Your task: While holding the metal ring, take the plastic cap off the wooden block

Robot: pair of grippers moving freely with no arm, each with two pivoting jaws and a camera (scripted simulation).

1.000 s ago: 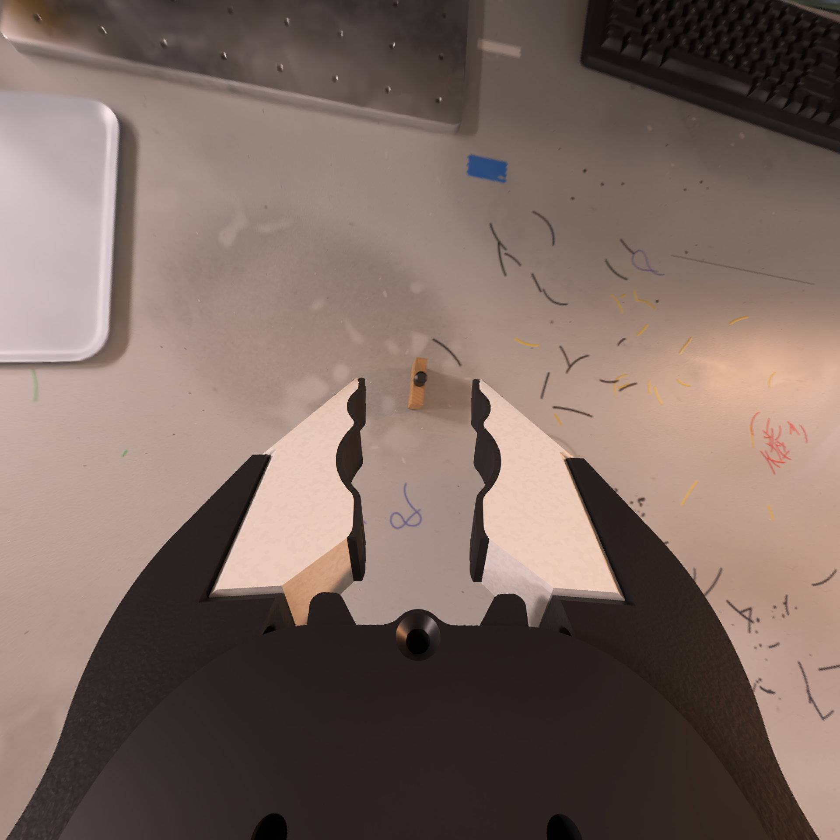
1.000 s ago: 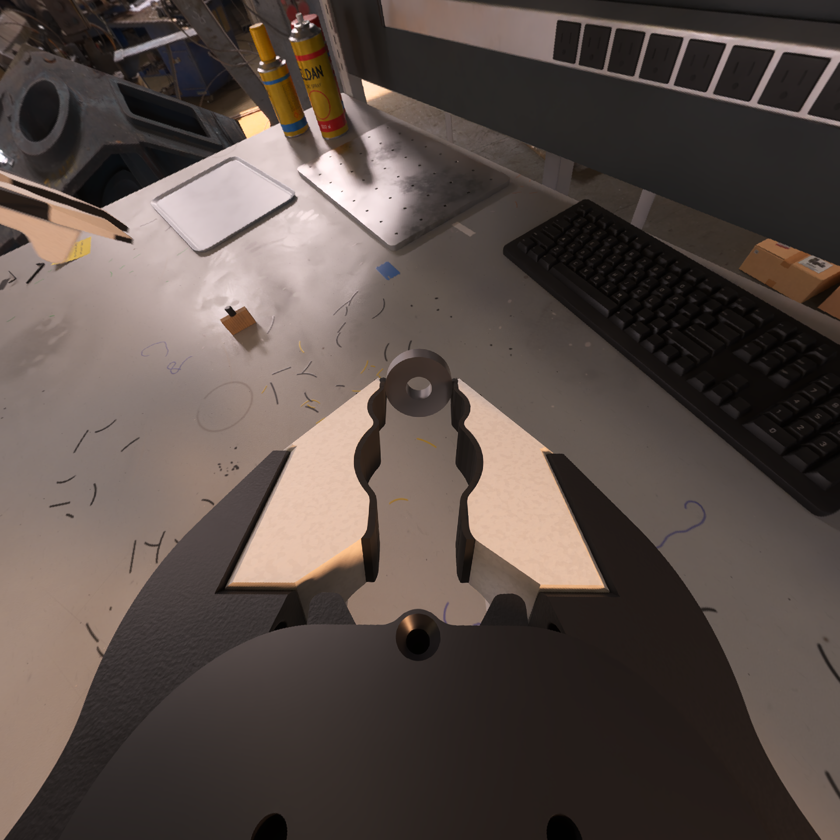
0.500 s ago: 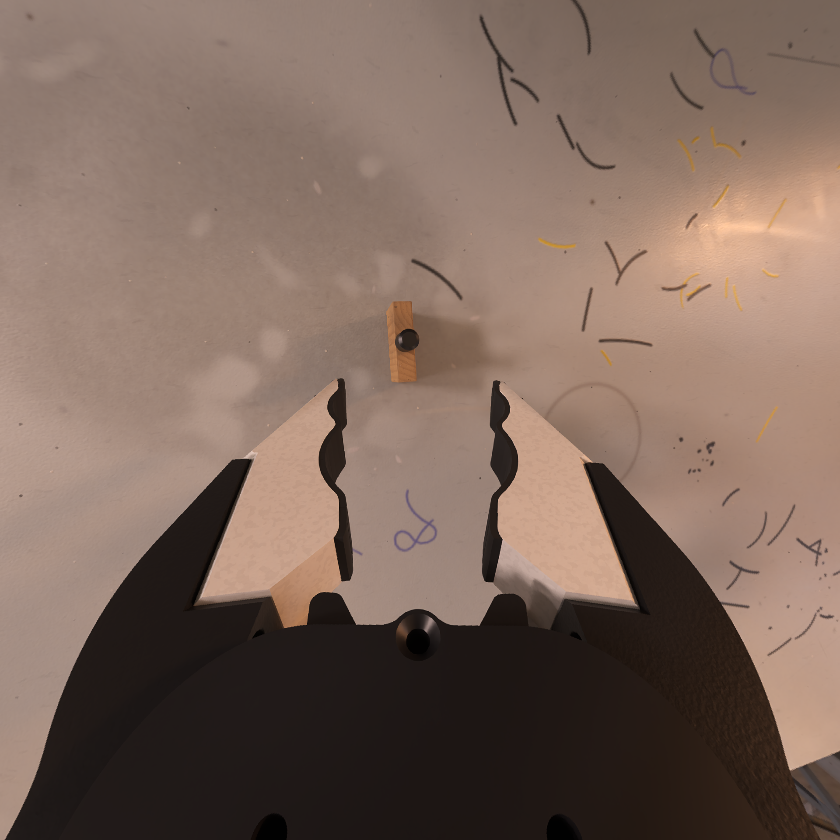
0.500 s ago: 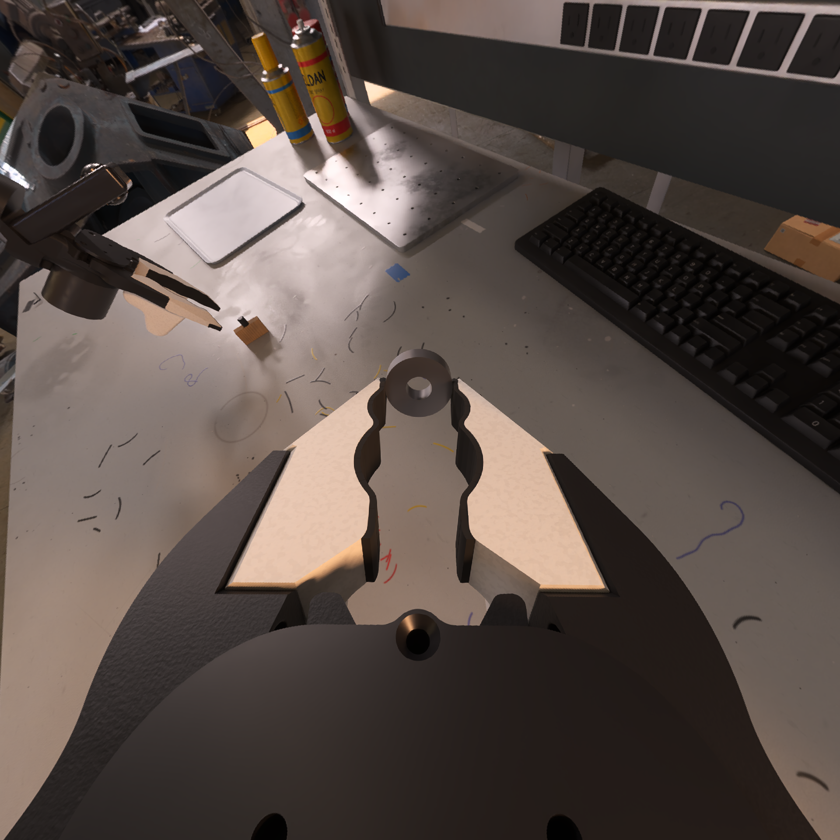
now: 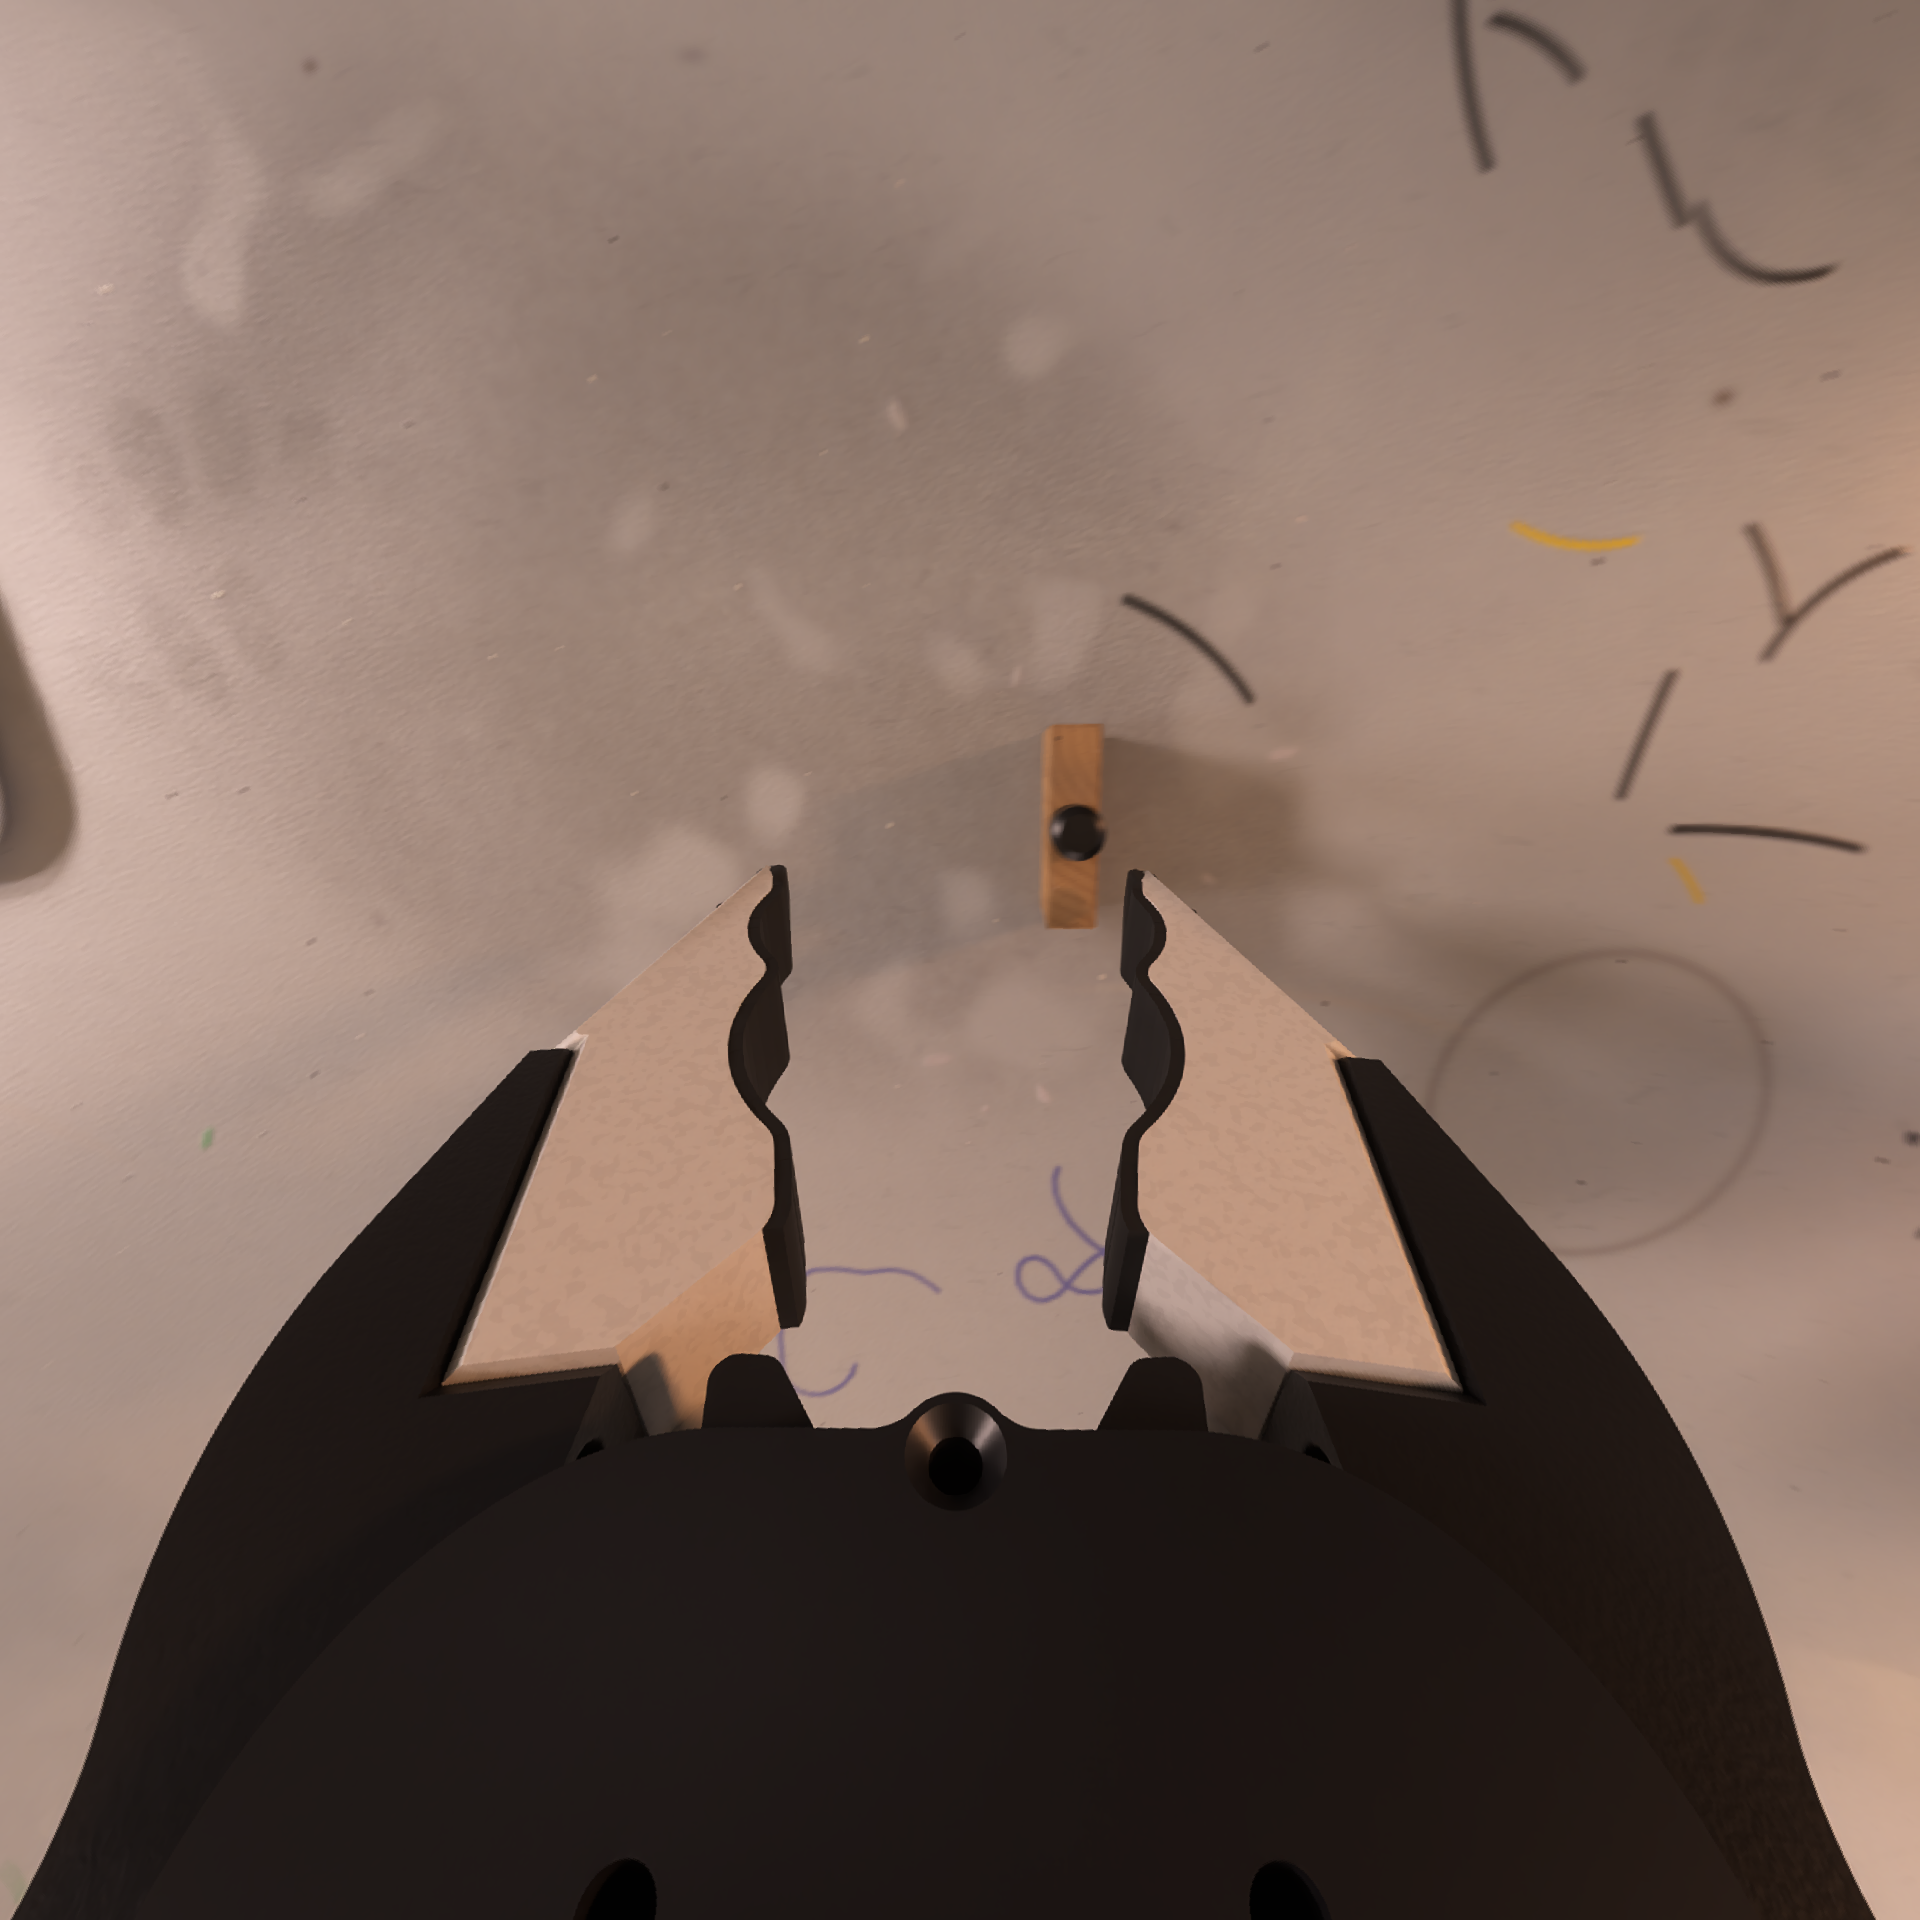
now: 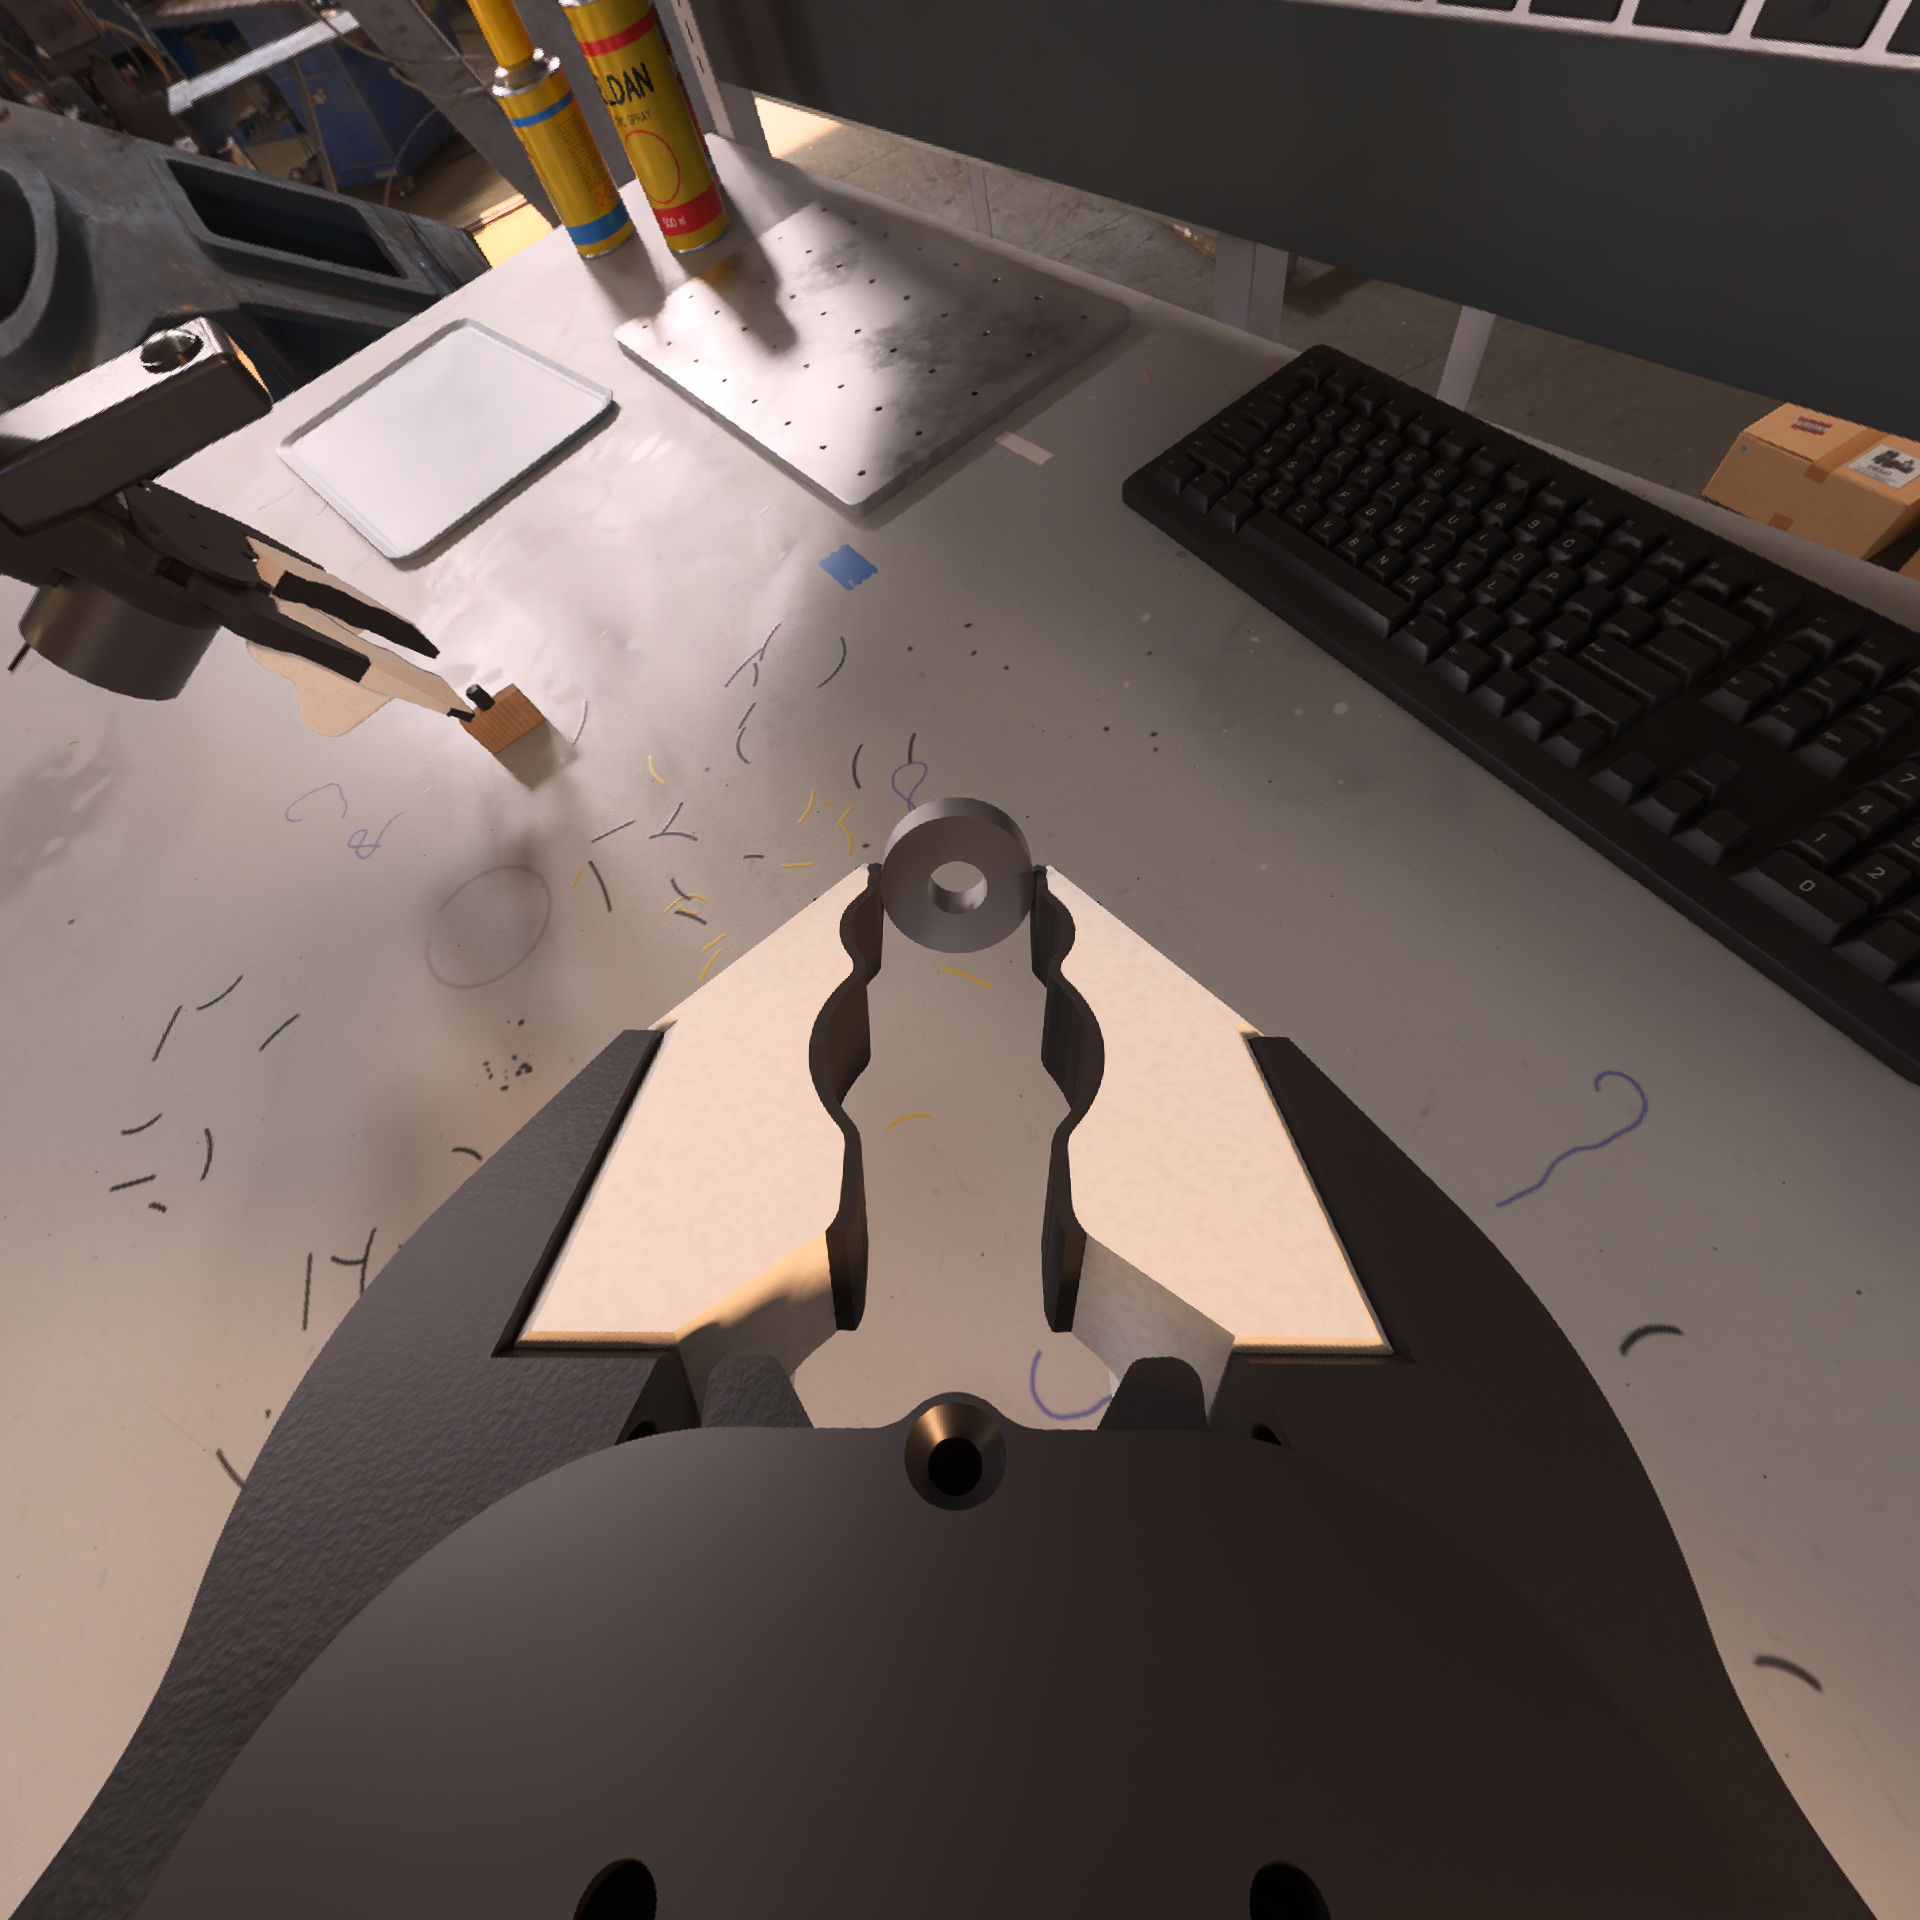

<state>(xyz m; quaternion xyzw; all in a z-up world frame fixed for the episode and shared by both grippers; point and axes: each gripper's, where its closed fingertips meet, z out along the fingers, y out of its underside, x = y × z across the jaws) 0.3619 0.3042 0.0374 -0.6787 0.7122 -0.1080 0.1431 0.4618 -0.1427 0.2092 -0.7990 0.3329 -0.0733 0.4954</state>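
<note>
A small wooden block (image 5: 1072,826) lies on the table with a black plastic cap (image 5: 1075,830) on it. My left gripper (image 5: 956,878) is open and empty, its fingertips just short of the block, which sits nearer the right finger. My right gripper (image 6: 956,883) is shut on a grey metal ring (image 6: 956,878) and holds it above the table. The right wrist view also shows the block (image 6: 504,717), the cap (image 6: 480,694) and the left gripper (image 6: 442,681) at the far left, with its fingertips beside the cap.
A black keyboard (image 6: 1558,613) lies at the right. A perforated metal plate (image 6: 862,343), a white tray (image 6: 447,431) and two spray cans (image 6: 623,114) stand at the back. A cardboard box (image 6: 1839,478) sits beyond the keyboard. Pen marks cover the table (image 6: 1195,790).
My left gripper has moved down and closer to the block, which now lies nearer its right finger. My right gripper still holds the ring and has shifted slightly.
</note>
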